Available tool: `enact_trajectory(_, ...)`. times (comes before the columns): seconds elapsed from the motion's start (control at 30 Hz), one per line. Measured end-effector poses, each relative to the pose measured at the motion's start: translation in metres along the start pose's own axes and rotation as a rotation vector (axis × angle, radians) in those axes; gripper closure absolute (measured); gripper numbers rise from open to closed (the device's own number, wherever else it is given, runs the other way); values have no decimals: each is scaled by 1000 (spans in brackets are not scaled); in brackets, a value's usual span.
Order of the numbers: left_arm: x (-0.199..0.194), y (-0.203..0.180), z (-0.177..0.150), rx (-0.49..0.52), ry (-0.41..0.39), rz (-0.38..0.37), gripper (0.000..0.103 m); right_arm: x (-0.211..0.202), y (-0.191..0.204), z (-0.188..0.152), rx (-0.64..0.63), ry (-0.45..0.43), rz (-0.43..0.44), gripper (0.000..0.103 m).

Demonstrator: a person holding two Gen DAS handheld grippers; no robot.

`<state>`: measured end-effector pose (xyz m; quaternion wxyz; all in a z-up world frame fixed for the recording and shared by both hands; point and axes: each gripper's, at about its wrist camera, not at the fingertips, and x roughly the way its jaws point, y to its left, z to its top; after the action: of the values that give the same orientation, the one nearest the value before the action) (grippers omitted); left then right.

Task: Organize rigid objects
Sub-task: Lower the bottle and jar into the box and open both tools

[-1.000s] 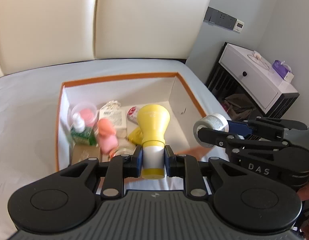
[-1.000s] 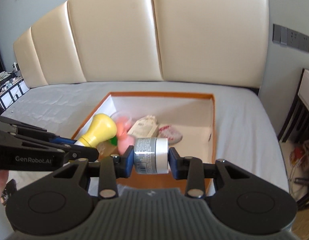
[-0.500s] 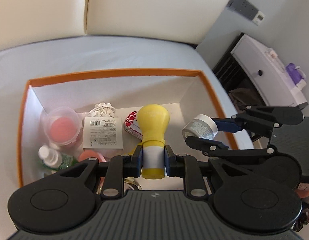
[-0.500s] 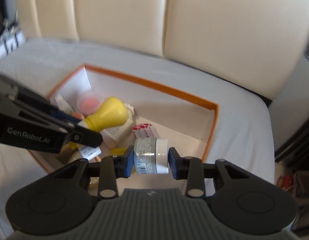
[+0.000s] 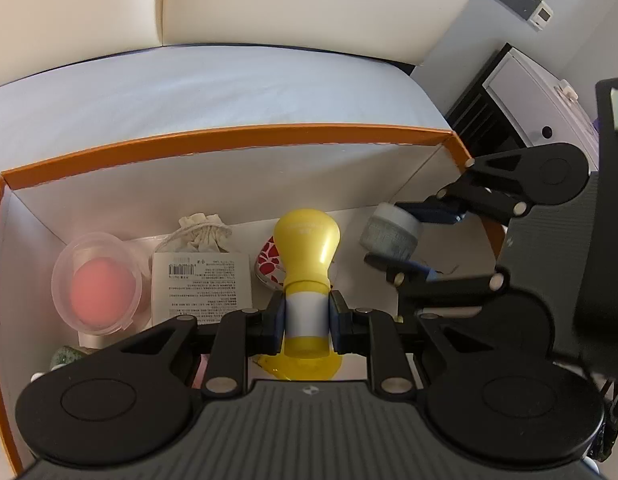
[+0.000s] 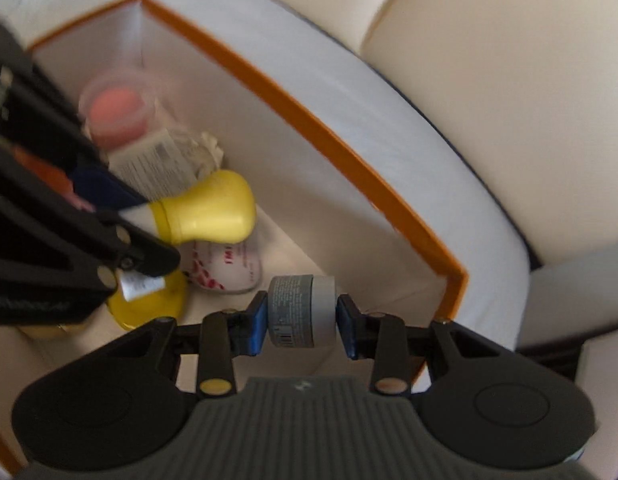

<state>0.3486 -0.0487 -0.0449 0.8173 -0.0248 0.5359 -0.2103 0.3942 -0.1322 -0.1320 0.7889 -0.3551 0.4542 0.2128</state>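
Both of my grippers pointed steeply down into the orange-rimmed box point(image 5: 229, 140), which sat on the pale bed sheet point(image 5: 189, 88).

At the box's left, a clear tub point(image 5: 97, 284) with a pink sponge inside lay against the wall. Just right of it lay a white carton point(image 5: 203, 282) with a barcode, a drawstring pouch point(image 5: 201, 232) behind it, and a red-patterned packet point(image 5: 269, 266) beside the carton.

My left gripper point(image 5: 307, 316) was clamped on the white neck of the yellow bottle point(image 5: 307, 240), pads pressing both sides. The bottle's bulb end pointed away from me, over the packet. A second yellow item point(image 5: 301, 366) lay on the floor under the bottle; I could not tell what it was.

Further right, my right gripper point(image 6: 301, 312) gripped a grey jar point(image 6: 301, 310) endwise, one pad on its cap and one on its base. The jar hung above the bare floor near the box's right wall, apart from the bottle.
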Motion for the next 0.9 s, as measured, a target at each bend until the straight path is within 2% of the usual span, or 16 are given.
enact_trajectory(0.1, 1, 1, -1, 1, 3, 7, 79, 6, 3, 3, -72, 23, 31, 67)
enact_trajectory(0.23, 2, 3, -2, -13, 10, 0, 79, 19, 5, 3, -127, 60, -35, 67)
enact_trajectory(0.5, 2, 0, -2, -8, 21, -5, 79, 18, 5, 0, -145, 44, -34, 66)
enact_trajectory(0.7, -3, -6, -6, 2, 36, -30, 79, -12, 5, -6, -96, -33, -60, 66)
enact_trajectory(0.9, 0, -18, -11, -10, 79, -72, 79, -66, -7, -34, 77, -196, -104, 66)
